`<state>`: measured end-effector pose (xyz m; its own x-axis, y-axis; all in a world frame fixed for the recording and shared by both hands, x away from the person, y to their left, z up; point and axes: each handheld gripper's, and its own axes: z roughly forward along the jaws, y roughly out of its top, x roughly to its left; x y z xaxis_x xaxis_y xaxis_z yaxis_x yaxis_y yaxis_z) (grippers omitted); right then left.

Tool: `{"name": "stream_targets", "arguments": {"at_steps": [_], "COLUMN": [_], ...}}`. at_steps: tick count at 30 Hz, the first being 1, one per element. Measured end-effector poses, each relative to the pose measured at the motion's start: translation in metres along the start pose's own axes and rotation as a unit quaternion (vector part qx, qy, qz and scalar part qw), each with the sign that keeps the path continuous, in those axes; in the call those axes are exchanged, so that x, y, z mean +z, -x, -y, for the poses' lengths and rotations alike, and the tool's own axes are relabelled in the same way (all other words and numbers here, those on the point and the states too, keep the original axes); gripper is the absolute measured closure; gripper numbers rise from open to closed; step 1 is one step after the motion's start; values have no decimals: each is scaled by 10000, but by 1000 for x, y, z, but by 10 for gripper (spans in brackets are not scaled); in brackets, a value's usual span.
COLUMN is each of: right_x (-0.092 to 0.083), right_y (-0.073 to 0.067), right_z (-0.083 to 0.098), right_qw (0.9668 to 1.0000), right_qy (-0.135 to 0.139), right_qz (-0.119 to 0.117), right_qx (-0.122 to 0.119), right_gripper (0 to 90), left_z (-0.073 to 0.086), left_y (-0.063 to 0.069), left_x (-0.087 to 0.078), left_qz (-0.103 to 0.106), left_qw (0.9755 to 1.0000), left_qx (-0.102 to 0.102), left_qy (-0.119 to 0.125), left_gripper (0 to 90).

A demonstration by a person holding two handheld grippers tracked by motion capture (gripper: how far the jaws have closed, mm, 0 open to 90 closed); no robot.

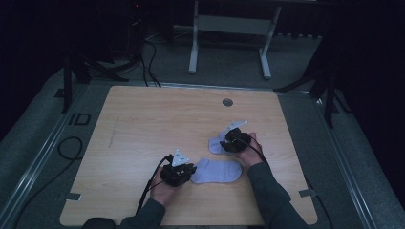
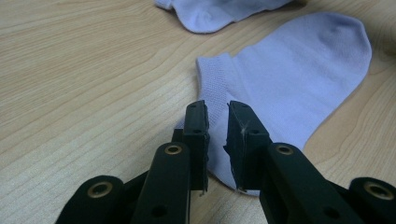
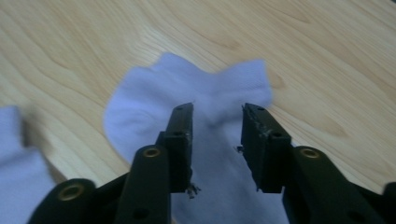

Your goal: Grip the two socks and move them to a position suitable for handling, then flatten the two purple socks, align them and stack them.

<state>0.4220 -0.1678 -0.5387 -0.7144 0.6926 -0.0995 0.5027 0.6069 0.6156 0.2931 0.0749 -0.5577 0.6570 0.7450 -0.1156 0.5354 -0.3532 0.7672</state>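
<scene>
— Socks, two pale ones; where's each hand-held gripper?
— Left hand-held gripper (image 2: 217,116) has its jaws slightly parted over the near sock (image 2: 299,74), at its cuff; right hand-held gripper (image 3: 217,116), jaws apart and holding nothing, hovers over the far sock (image 3: 187,93).
— Handling?
— Soft, light, floppy (likely to bunch); pinch the ribbed cuff edge off the tabletop (image 1: 143,119).

Two arms in dark sleeves reach forward. The left hand (image 1: 162,191) holds the left tool (image 1: 184,172), whose jaws point toward the right tool and stand a little apart. The right hand (image 1: 250,149) holds the right tool (image 1: 227,141), a bit farther forward; its jaws stand wider apart.
</scene>
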Motion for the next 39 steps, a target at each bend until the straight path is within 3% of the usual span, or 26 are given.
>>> {"name": "stream_targets", "arguments": {"at_steps": [4,10,16,21,29,32,34,39], "right_x": [7,11,11,11,13,13,13,-1], "right_y": [-5,1,2,0,-5,-6,-5,-2], "right_z": [-4,-4,-5,-6,-11,-12,-12,-11], "right_qw": [9996,9987,9985,9984,9985,9985,9983,9979], "right_qy": [-206,-269,-307,-303,-346,-367,-356,-76], "right_qz": [-104,-396,-423,-449,-435,-408,-468,-620], "right_qx": [-132,151,175,152,3,-55,34,193], "right_gripper": [571,555,563,631,838,849,851,852], "left_z": [0,0,-1,0,1,1,1,1], "left_y": [0,0,0,0,1,0,-1,-3], "left_x": [0,-1,-1,0,-1,-2,-3,-4], "left_qz": [-1,-11,-14,10,-19,-19,-19,-36], "left_qw": [10000,10000,10000,10000,10000,10000,10000,10000], "left_qx": [11,-2,13,16,32,-13,-29,-63], "left_qy": [-2,7,4,-44,-91,-44,-43,-23], "left_gripper": [771,770,767,760,757,756,756,756]}}
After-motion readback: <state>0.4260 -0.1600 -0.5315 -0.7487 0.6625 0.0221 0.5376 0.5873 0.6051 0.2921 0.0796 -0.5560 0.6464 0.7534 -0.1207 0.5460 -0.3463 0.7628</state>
